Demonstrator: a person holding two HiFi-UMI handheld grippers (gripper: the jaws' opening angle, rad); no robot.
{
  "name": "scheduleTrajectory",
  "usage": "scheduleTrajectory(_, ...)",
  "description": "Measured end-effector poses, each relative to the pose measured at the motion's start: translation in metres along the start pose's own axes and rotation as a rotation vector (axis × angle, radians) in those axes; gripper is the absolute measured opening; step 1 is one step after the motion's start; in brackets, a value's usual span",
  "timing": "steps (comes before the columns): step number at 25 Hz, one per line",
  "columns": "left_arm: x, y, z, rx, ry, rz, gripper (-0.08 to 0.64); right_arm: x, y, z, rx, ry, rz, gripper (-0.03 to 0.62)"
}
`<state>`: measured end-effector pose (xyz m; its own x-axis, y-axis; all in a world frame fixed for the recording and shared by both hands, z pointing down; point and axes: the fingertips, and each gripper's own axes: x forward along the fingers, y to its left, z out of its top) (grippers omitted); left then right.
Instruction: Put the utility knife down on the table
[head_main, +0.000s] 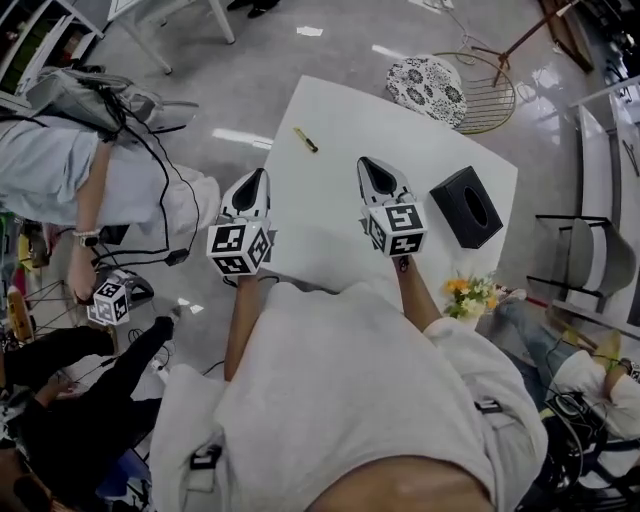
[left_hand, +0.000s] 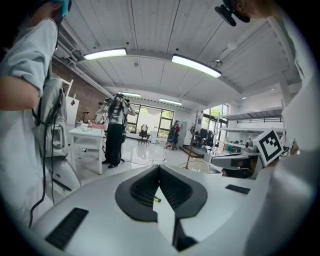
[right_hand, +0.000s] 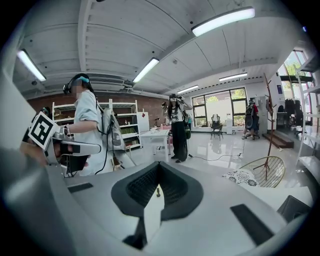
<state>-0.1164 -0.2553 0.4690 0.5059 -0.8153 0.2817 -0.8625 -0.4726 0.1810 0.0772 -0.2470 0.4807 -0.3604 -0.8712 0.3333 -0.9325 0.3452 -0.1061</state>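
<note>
The utility knife (head_main: 305, 139), slim and yellow-and-dark, lies flat on the white table (head_main: 330, 240) toward its far left edge. No gripper touches it. My left gripper (head_main: 258, 178) hovers over the table's near left edge, short of the knife, with its jaws shut and nothing between them. My right gripper (head_main: 368, 164) hangs over the middle of the table, to the right of the knife, also shut and empty. In the left gripper view the knife (left_hand: 156, 199) shows small beyond the closed left gripper (left_hand: 159, 167). In the right gripper view the knife (right_hand: 158, 191) shows beyond the closed right gripper (right_hand: 159, 164).
A black tissue box (head_main: 466, 206) stands on the table's right side, with a bunch of flowers (head_main: 470, 293) by the near right corner. A patterned cushion (head_main: 427, 88) and a wire chair (head_main: 485, 92) sit beyond the table. Another person (head_main: 100, 190) stands at the left, holding a marker cube (head_main: 108, 302).
</note>
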Motion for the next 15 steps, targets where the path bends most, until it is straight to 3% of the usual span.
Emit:
scheduleTrajectory(6, 0.038, -0.038, -0.001, 0.011, 0.008, 0.006, 0.020, -0.005, -0.051, -0.008, 0.007, 0.016, 0.010, 0.031)
scheduleTrajectory(11, -0.004, -0.007, -0.008, 0.010, -0.002, -0.002, 0.020, -0.007, 0.003, -0.014, -0.009, 0.018, 0.002, 0.031)
scheduleTrajectory(15, -0.005, -0.003, -0.012, 0.008, 0.003, -0.005, 0.020, -0.003, 0.008, -0.016, -0.010, 0.023, 0.003, 0.031)
